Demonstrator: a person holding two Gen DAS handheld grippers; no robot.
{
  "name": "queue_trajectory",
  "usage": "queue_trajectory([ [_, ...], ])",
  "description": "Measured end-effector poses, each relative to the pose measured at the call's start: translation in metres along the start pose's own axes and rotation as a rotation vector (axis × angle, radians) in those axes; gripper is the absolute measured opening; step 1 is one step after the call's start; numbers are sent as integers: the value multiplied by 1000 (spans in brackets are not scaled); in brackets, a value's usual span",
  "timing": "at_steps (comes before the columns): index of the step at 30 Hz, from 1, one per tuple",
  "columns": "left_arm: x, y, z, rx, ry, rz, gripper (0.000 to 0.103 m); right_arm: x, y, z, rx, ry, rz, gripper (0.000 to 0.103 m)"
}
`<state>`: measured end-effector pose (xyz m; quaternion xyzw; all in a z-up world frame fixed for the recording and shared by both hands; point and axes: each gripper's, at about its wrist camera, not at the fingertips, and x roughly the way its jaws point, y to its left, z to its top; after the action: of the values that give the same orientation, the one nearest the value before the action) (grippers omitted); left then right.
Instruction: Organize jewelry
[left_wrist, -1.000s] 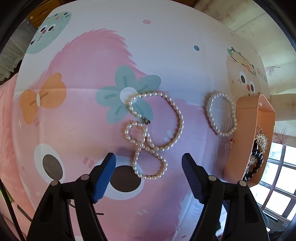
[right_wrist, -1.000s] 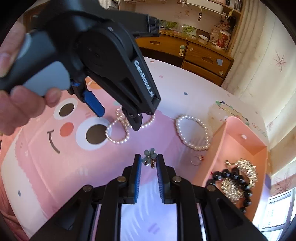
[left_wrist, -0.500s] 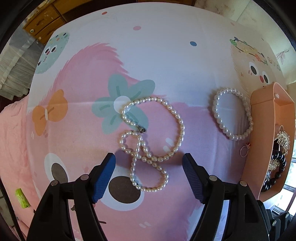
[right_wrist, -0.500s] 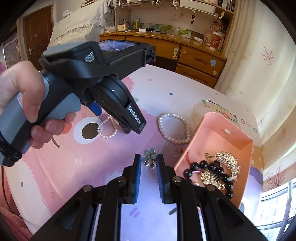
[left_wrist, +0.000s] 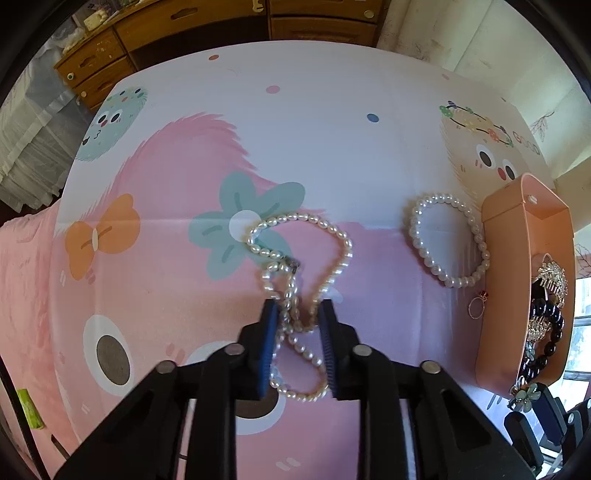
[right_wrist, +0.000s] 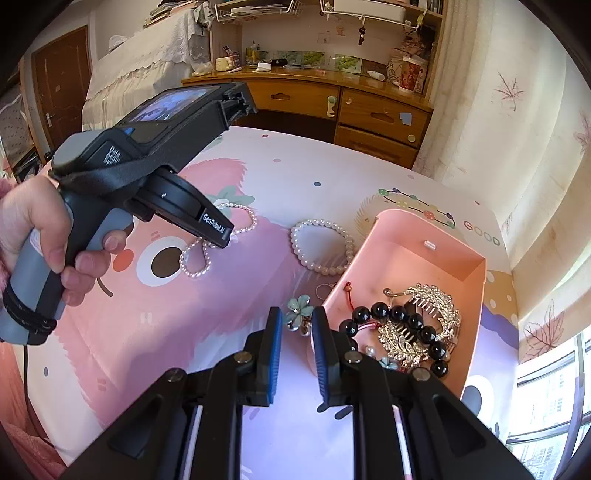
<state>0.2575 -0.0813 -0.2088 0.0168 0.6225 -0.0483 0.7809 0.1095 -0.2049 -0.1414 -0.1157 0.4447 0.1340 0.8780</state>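
A long pearl necklace lies looped on the pink cartoon cloth. My left gripper has closed on its crossed middle strands; the jaws stand narrow around the pearls. It shows in the right wrist view over the necklace. My right gripper is shut on a teal flower brooch, held beside the near left corner of the pink box. A pearl bracelet and a thin ring lie left of the box.
The box holds a black bead bracelet and a gold rhinestone comb. The cloth covers the whole table. A wooden dresser stands behind it. A window is at the far right.
My left gripper moved forward over the necklace and closed from wide open onto its middle strands. My right gripper carried the brooch rightwards up to the box.
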Motion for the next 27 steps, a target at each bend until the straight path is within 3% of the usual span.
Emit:
queue_trajectory([
  [1, -1, 0, -2, -5, -7, -4, 7, 0, 0, 0, 0, 1, 0, 16],
  [13, -18, 18, -29, -42, 8, -95, 6, -7, 0, -4, 11, -4, -11, 16],
  [21, -64, 28, -24, -12, -3, -78, 3, -20, -5, -4, 28, -16, -32, 16],
  [27, -113, 24, -11, 41, -70, -72, 3, -35, -18, -1, 59, -56, -62, 16],
])
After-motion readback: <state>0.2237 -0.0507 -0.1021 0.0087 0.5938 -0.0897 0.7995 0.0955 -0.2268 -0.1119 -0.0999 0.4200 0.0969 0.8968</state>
